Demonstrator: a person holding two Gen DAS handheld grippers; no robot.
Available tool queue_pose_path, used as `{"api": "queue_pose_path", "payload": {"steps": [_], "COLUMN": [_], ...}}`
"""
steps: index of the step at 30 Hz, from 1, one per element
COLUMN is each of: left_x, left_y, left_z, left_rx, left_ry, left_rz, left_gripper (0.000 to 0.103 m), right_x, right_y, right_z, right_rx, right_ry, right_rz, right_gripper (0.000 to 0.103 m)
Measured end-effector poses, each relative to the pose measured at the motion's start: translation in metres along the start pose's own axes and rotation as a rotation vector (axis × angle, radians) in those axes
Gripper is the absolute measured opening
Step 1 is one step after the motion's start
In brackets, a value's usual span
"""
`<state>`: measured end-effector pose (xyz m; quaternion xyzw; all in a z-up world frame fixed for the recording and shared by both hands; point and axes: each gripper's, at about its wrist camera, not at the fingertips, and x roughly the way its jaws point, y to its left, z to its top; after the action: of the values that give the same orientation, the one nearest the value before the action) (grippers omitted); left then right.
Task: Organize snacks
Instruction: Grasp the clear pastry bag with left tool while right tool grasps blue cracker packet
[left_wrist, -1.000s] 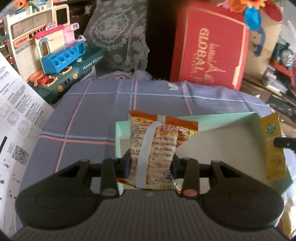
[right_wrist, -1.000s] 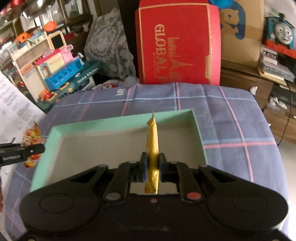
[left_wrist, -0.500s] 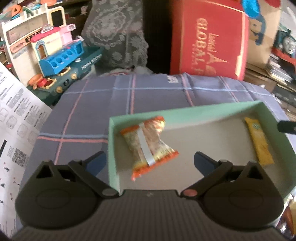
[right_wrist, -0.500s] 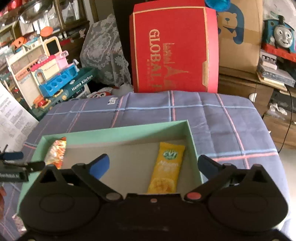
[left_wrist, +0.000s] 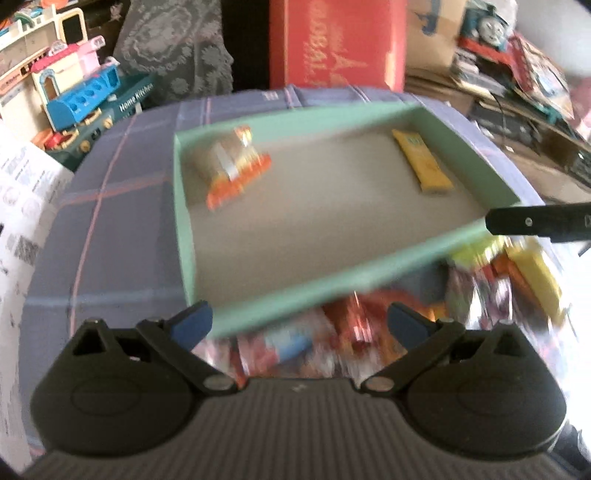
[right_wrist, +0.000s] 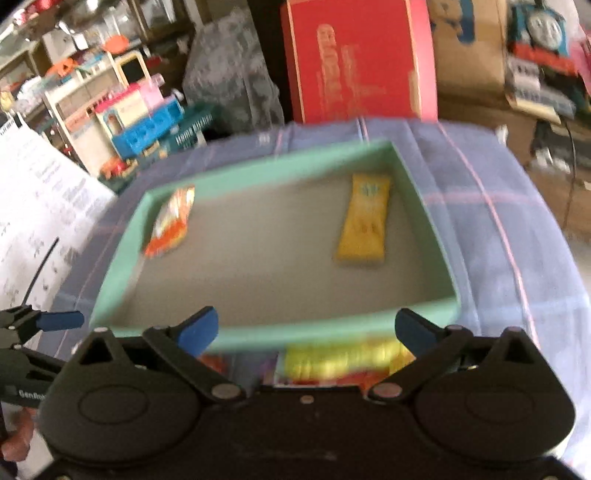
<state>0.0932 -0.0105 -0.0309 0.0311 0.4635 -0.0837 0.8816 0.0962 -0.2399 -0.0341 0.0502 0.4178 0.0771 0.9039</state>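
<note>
Where each gripper (left_wrist: 299, 325) (right_wrist: 306, 332) clutched a snack, both now gape empty—packets dropped.

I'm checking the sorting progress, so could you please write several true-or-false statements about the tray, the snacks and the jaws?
1. Two snacks lie in the green tray. True: an orange packet and a yellow bar.
2. The left gripper has its jaws closed on the orange packet. False: its jaws stand wide open with nothing between them.
3. The yellow bar touches the orange packet. False: they lie apart, near opposite ends of the tray.
4. More snacks lie outside the tray, by its near wall. True, though they are blurred.
5. The right gripper holds the yellow bar. False: its jaws are open and the bar lies on the tray floor.
</note>
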Motion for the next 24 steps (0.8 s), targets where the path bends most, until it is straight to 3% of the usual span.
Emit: {"api": "queue_pose_path", "payload": {"steps": [8,12,15,18,22,24], "left_x": [-0.007,-0.009,-0.01,-0.008,-0.005,-0.005], "left_y": [-0.009,-0.008,-0.012,-0.014,-0.017,-0.019], "left_z": [-0.06,-0.07,-0.076,-0.08,-0.081,-0.082], "left_rx": [0.023,0.012,0.019,0.022,0.017,0.018], "left_ry": [0.069,0.085,0.094,0.108,0.126,0.124], "left_rz": [-0.02,-0.044,-0.061,-0.066,-0.081,-0.084], "left_gripper": [0.103,0.101,0.093,0.077,0.043,0.043], "right_x": [-0.025,-0.031,-0.029,-0.026,-0.023,-0.019], "right_y": [0.014,0.02,0.027,0.034,0.046,0.049], "right_z": [-0.066,-0.084,-0.097,-0.105,-0.112,-0.114], "right_rx": [-0.013,-0.012,-0.026,-0.059,-0.142,-0.172], "right_ry": [0.042,0.05,0.058,0.056,0.048,0.046], "right_rz": [-0.01,0.009,0.026,0.018,0.01,-0.012], "right_gripper": [0.102,0.08,0.066,0.05,0.046,0.046]}}
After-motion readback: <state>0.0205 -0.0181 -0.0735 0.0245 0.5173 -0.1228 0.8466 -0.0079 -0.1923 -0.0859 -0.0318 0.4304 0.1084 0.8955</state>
